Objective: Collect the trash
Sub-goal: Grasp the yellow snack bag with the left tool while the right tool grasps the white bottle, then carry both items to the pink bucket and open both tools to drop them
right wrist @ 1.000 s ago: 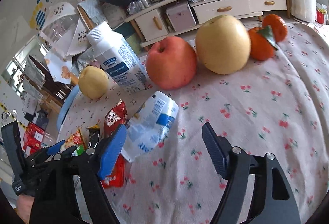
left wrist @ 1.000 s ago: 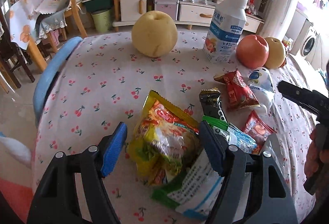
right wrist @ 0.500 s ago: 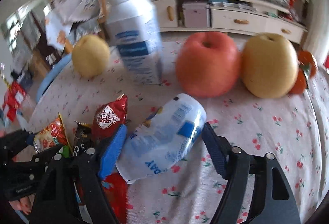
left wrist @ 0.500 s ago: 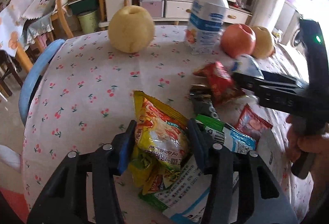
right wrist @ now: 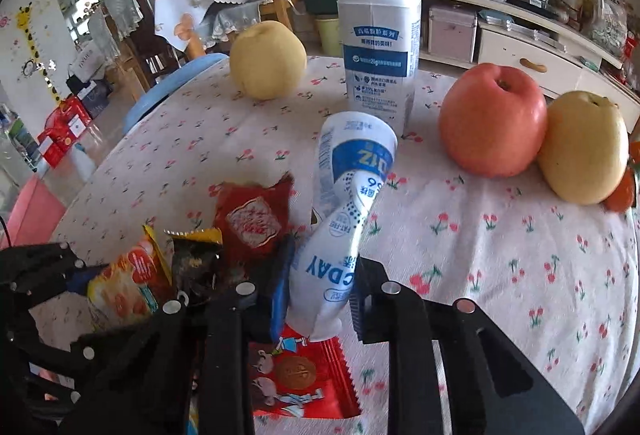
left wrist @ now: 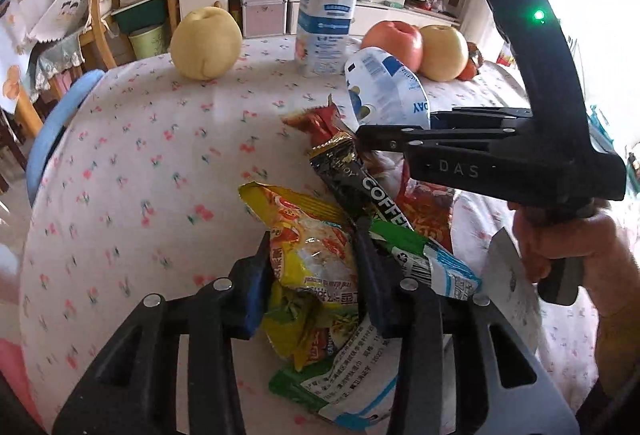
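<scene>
My left gripper [left wrist: 314,267] is shut on a yellow snack wrapper [left wrist: 312,255] on the cherry-print tablecloth [left wrist: 140,163]. Beside it lie a black coffee sachet [left wrist: 356,183], a green and white wrapper [left wrist: 424,259] and red wrappers [left wrist: 324,123]. My right gripper [right wrist: 320,287] is shut on a crushed white and blue yogurt cup [right wrist: 344,219], tilted up off the cloth; the cup also shows in the left wrist view [left wrist: 384,91]. A red wrapper [right wrist: 252,219] and a flat red packet [right wrist: 296,379] lie by it.
An upright white milk bottle [right wrist: 378,47] stands at the back. A yellow pear [right wrist: 266,61] sits left of it, a red apple [right wrist: 492,119] and another pear [right wrist: 580,147] to the right. A blue chair back [left wrist: 52,131] edges the table's left.
My left gripper closed on the yellow wrapper. My right gripper moved in, closed on the yogurt cup and tipped it up.
</scene>
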